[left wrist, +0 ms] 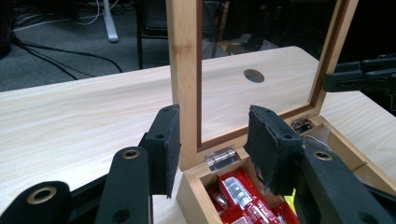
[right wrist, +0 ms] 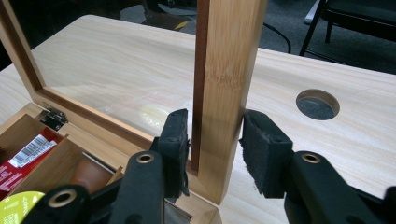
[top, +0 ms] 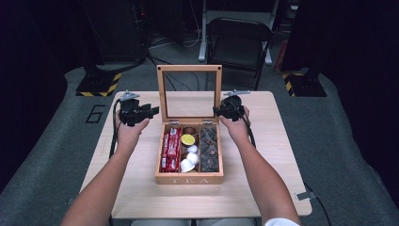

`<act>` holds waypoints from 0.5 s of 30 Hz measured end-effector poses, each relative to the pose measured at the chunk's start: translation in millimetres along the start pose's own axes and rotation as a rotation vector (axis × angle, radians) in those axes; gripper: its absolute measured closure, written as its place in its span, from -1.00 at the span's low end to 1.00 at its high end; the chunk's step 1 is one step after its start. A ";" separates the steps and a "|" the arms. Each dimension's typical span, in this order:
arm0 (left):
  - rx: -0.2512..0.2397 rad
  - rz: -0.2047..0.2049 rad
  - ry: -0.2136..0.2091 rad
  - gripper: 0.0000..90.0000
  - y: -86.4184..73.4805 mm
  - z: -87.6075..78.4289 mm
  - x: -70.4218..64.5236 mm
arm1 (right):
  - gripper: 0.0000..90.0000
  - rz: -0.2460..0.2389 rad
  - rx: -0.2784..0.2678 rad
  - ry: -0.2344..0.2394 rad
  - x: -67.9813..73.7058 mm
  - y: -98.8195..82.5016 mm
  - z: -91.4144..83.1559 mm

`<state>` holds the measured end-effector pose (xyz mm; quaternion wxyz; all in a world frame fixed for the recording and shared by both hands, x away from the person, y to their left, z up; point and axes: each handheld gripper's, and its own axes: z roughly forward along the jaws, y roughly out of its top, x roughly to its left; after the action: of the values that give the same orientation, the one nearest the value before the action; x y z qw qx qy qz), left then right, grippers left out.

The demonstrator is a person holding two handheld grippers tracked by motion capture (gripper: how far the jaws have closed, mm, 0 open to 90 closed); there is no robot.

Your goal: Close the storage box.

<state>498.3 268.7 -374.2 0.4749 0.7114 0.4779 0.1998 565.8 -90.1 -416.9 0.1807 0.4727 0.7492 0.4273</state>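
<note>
A wooden tea box sits mid-table with its glass-paned lid standing upright. My left gripper straddles the lid's left post. Its left pad lies by the post, its right pad stands clearly apart, so it is open. My right gripper straddles the right post. Both pads sit very close to the post's faces with hardly a gap, and it reads as open. The right gripper also appears far off in the left gripper view.
The box holds red packets, a yellow pod, white pods and dark sachets. A round hole pierces the table behind the lid. A black chair stands beyond the table.
</note>
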 end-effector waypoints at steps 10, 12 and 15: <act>-0.004 0.001 0.000 0.14 1.1 -6.9 -2.8 | 0.08 0.011 -0.058 0.005 -4.2 -0.3 -24.1; -0.006 -0.001 -0.001 0.13 1.2 -8.7 -2.2 | 0.06 0.001 -0.064 0.007 -4.0 -0.4 -29.8; -0.011 -0.006 -0.007 0.11 0.5 -12.3 -1.2 | 0.00 -0.015 -0.063 0.020 -3.1 -1.1 -37.3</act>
<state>488.9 273.5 -367.9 0.4812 0.7082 0.4770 0.1985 541.6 -110.5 -397.0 0.1913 0.4568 0.7408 0.4539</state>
